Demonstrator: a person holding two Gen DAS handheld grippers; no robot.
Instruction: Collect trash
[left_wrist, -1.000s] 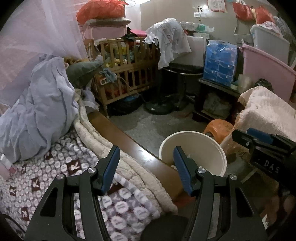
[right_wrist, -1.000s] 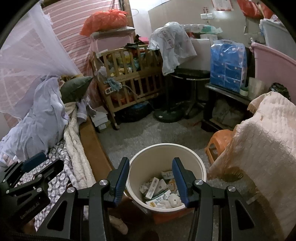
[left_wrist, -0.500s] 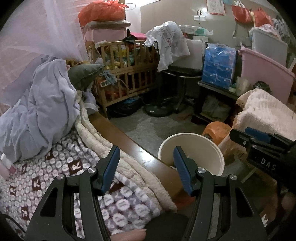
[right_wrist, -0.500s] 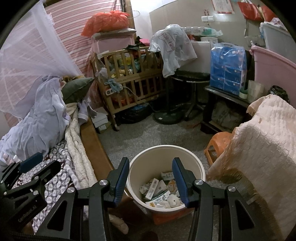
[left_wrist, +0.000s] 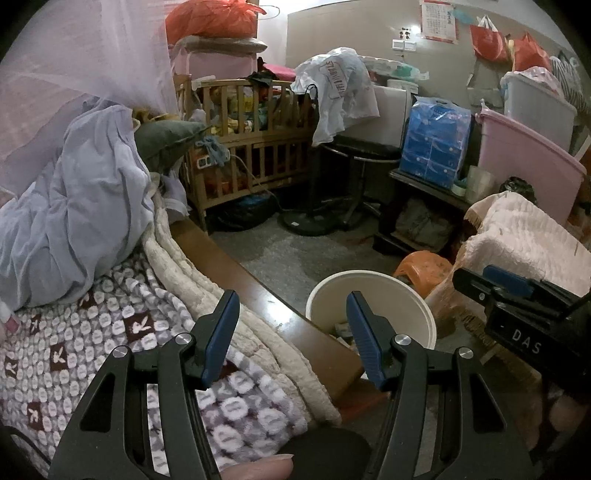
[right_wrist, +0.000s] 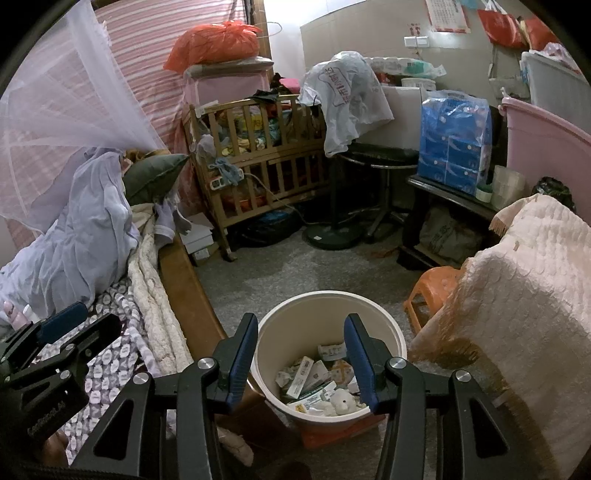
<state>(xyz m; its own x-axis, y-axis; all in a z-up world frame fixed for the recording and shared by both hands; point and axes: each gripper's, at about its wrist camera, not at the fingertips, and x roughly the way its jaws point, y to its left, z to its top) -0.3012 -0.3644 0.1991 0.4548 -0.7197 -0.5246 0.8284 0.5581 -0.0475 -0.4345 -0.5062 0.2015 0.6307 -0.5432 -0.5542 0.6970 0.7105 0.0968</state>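
From my left wrist camera, my left gripper stands open with nothing between its jaws, over the bed edge. The trash bucket is on the floor just beside it.

From my right wrist camera, my right gripper is also open and empty, above the bucket, where the trash lies. If I swing too low, I think a finger may knock the rim and tip it.

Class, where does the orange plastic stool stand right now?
In the right wrist view the orange stool stands on the floor, right of the white bucket, against the blanket-draped furniture.
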